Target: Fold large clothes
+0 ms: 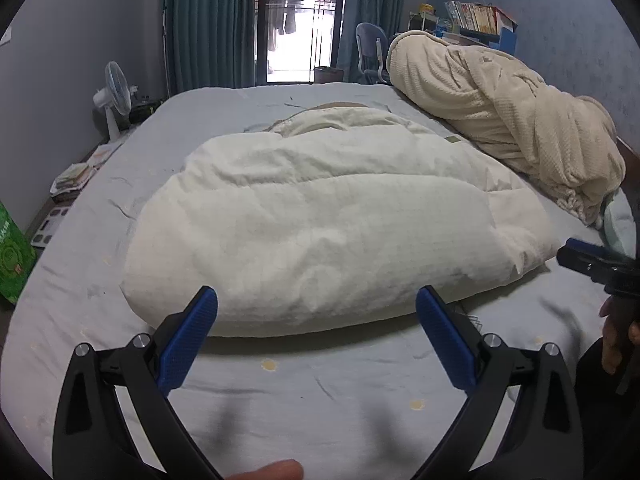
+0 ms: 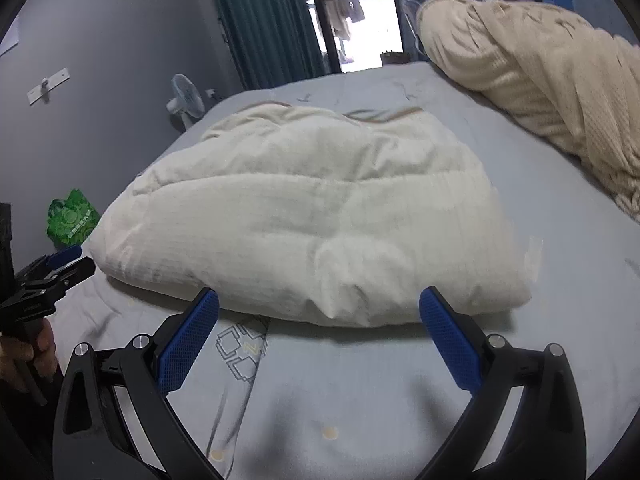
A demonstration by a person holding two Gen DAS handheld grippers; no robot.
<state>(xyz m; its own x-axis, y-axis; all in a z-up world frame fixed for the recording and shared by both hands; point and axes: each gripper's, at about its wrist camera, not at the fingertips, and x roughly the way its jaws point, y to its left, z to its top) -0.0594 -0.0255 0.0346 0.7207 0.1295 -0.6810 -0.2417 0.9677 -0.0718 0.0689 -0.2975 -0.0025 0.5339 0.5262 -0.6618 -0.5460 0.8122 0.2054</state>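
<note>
A bulky cream padded garment (image 1: 320,216) lies folded in a thick bundle on the grey bed sheet (image 1: 320,384); it also shows in the right wrist view (image 2: 312,216). My left gripper (image 1: 316,308) is open and empty, hovering just in front of the bundle's near edge. My right gripper (image 2: 318,308) is open and empty, also just short of the near edge. The right gripper shows at the right edge of the left wrist view (image 1: 580,256), and the left gripper at the left edge of the right wrist view (image 2: 64,264).
A rolled beige fleece blanket (image 1: 504,116) lies along the bed's far right side. A white fan (image 1: 114,92) stands left of the bed. A green bag (image 2: 70,220) sits on the floor at left. Curtains and a balcony door (image 1: 300,20) are behind.
</note>
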